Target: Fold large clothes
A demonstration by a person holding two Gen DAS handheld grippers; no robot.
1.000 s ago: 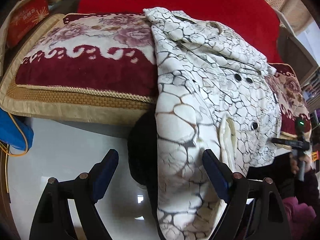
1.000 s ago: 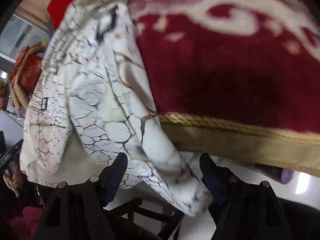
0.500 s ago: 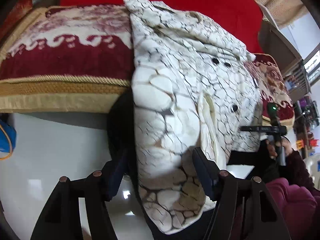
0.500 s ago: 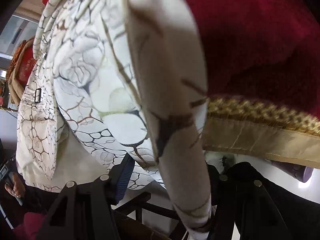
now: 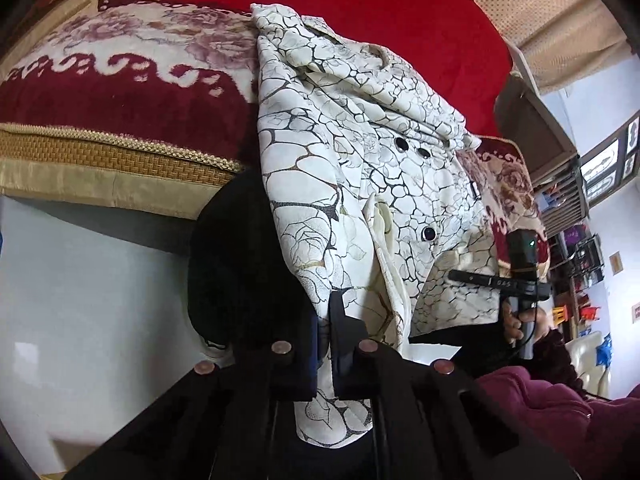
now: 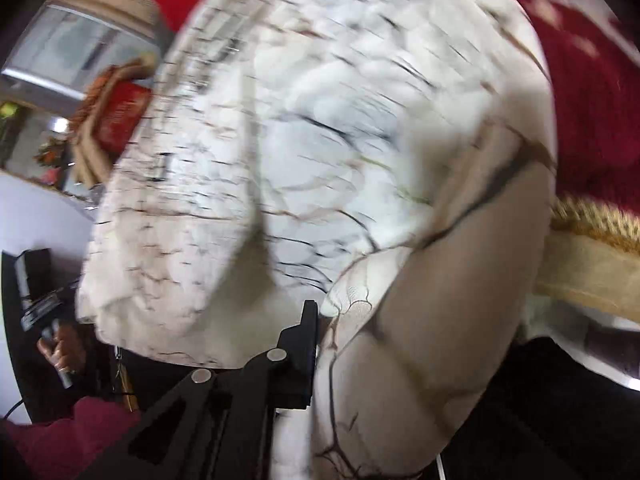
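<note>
Left gripper (image 5: 325, 334) angled down, clamped on coat (image 5: 360, 168) sleeve, right gripper (image 6: 316, 356) likewise, apparently pinching blurred sleeve.

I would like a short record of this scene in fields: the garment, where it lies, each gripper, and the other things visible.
garment: white coat with a dark crackle print and dark buttons
place: draped over the edge of a dark red floral cushion with gold braid, hanging down toward the floor
left gripper: jaws just closed, pinching one hanging sleeve of the coat
right gripper: jaws just closed on the other sleeve; picture blurred
behind: bright red blanket
</note>
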